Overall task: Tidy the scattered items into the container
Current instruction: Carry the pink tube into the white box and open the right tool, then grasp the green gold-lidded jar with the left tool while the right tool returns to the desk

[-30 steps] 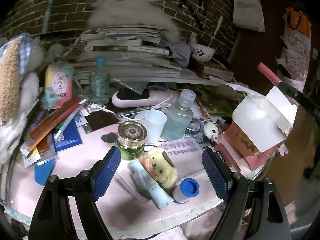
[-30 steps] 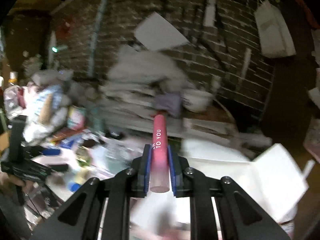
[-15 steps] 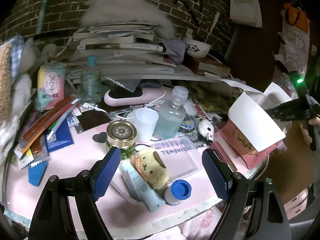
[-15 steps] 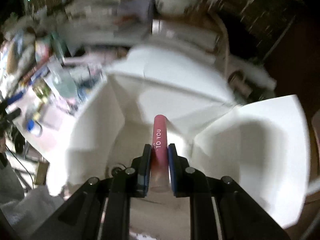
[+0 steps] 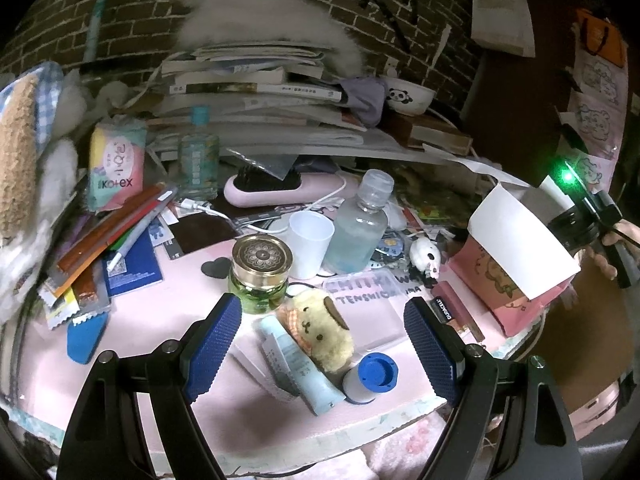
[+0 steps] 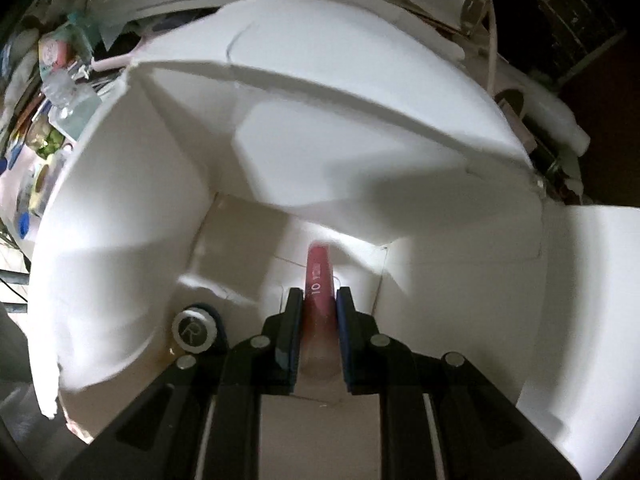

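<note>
Right gripper [image 6: 318,320]: jaws closed on a pink tube [image 6: 319,276], printed lettering visible, nose pointing down into the open white-lined box [image 6: 120,208]. Tube tip is close to the box floor; whether it touches, cannot tell. A round cap marked "R" [image 6: 191,333] already lies on the floor at the box's near left corner.

Judgement on the step: this is the drop-off. Best done by opening only once the tube is low and clear of the folded flaps, so it lies flat rather than bouncing out. Keep away from the cap. Withdraw straight up; the flaps lean inward and could catch the fingers.

Left gripper [image 5: 322,344]: jaws spread wide, holding nothing, hovering over the near edge of the pink tabletop [image 5: 120,364]. Between its fingers lie a yellow dog plush [image 5: 320,330], a pale blue tube [image 5: 298,364] touching it, and a blue-capped bottle [image 5: 370,376] just beside it. Behind them a green jar with gold lid [image 5: 261,272], a white cup [image 5: 310,242], a clear bottle [image 5: 360,228]. The box stands at the right edge, pink outside. Much remains scattered; the plush looks the easiest next pick.
</note>
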Demonstrator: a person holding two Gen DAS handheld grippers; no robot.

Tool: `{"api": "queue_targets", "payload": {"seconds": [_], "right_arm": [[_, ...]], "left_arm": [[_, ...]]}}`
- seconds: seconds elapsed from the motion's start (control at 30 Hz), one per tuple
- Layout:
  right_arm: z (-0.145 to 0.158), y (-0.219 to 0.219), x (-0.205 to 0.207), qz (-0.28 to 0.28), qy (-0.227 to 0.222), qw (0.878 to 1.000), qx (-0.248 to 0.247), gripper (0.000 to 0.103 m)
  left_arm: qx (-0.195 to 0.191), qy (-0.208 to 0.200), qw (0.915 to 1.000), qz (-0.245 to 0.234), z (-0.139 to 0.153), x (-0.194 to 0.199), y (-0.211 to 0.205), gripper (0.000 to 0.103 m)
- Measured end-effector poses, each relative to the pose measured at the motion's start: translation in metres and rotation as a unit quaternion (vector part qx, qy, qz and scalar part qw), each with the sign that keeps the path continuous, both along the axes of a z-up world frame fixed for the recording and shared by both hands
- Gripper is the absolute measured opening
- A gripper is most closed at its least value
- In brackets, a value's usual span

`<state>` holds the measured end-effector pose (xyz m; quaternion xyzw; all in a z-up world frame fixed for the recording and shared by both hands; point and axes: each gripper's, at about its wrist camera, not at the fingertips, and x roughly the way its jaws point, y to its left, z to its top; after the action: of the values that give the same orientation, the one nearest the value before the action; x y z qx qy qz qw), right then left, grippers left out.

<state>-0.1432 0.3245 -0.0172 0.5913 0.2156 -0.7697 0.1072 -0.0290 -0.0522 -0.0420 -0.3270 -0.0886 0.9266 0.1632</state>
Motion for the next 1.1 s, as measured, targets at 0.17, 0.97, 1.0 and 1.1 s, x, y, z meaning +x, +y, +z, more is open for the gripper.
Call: {"api": "queue_targets", "payload": {"seconds": [0.17, 0.97, 1.0, 1.1], "right_arm": [[0.006, 0.0, 0.008, 0.0, 0.028, 1.0, 0.011, 0.026], [0.007, -0.205, 0.144, 0.19, 0.207, 0.942, -0.184, 0.06], [-0.003, -0.209, 0.144, 0.186, 0.202, 0.944, -0.185, 0.06], [-0.023, -0.214, 0.148, 0.172, 0.19, 0.946, -0.196, 0.06]], "left_arm": [[-0.003, -0.003, 1.0, -0.001, -0.005, -0.001, -0.001, 0.081], [-0.065, -0.013, 0.9972, 0.035, -0.032, -0.052, -0.005, 0.051], [-0.068, -0.016, 0.9969, 0.036, -0.033, -0.054, -0.005, 0.051], [-0.072, -0.018, 0.9962, 0.046, -0.036, -0.057, -0.006, 0.05]]}}
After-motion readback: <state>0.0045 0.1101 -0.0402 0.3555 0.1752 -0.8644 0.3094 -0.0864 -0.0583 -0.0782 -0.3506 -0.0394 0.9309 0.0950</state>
